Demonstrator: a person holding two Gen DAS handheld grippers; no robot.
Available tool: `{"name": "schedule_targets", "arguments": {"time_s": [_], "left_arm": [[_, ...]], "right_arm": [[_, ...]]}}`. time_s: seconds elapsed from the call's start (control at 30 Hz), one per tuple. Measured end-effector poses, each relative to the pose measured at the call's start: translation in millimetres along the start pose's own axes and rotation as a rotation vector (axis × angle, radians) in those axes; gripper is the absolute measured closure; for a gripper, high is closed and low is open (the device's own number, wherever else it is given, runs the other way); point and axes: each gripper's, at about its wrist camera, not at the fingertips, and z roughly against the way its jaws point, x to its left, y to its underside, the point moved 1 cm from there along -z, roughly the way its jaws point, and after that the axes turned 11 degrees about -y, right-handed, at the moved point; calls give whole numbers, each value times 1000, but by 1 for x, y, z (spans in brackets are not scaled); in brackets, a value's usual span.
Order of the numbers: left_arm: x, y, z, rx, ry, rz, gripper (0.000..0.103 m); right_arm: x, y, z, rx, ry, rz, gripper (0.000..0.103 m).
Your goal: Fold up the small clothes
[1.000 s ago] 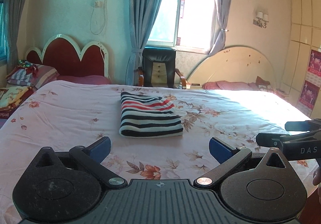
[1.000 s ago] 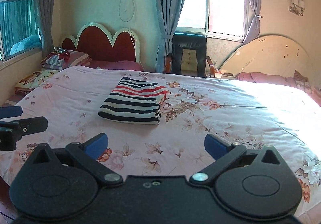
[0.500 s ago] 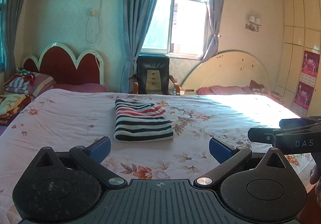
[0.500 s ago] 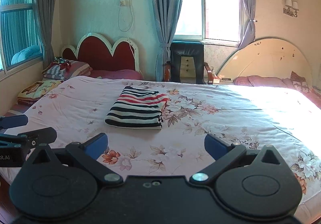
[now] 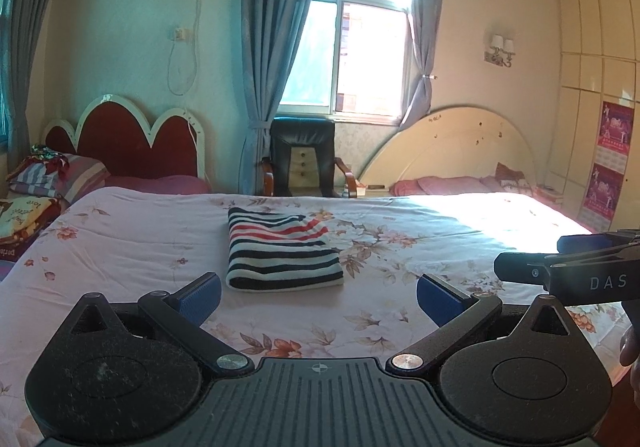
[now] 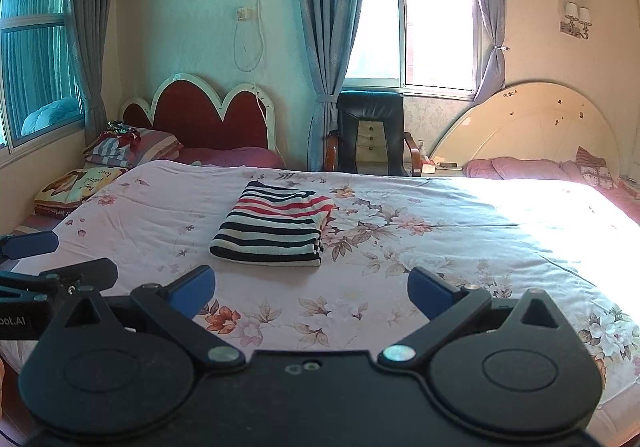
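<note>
A striped knit garment in black, white and red (image 5: 282,251), already folded into a neat flat rectangle, lies on a wide bed covered by a pale pink floral bedspread (image 5: 120,239), roughly at the middle of the bed's width and well in from the near edge. Two hand-held tools hang above the near edge of the bed, side by side, both pointing toward the garment and both well apart from it. The left gripper (image 5: 318,293) has its blue-padded jaws spread wide with nothing between them; the right gripper (image 6: 311,287) is likewise released and empty. In the left view the other tool pokes in at the right edge, and part of a hand shows at the frame border beneath it. Behind the bed stand a black leather armchair (image 6: 370,127) under a bright window, a red scalloped headboard (image 6: 208,115) at the left, and a cream arched headboard (image 6: 532,127) at the right. Judging from how the garment lies, the folding looks finished or nearly so, and the risks come from touching it again. A jaw pushed in low along the soft bedspread could snag the cover and drag the stack askew. Pinching only the top layer could peel the fold open. The far right corner, where the layers look slightly uneven, would likely slip first if the bundle were lifted by one side. Strong sunlight washes out the right part of the bed, so anything lying there would be hard to judge.
</note>
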Motion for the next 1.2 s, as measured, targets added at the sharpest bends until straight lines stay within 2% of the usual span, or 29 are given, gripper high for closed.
{"name": "schedule_targets", "arguments": {"time_s": [1.2], "left_arm": [[-4, -4, 6, -15, 15, -27, 0]], "right_arm": [[1, -3, 4, 1, -10, 3, 1]]}}
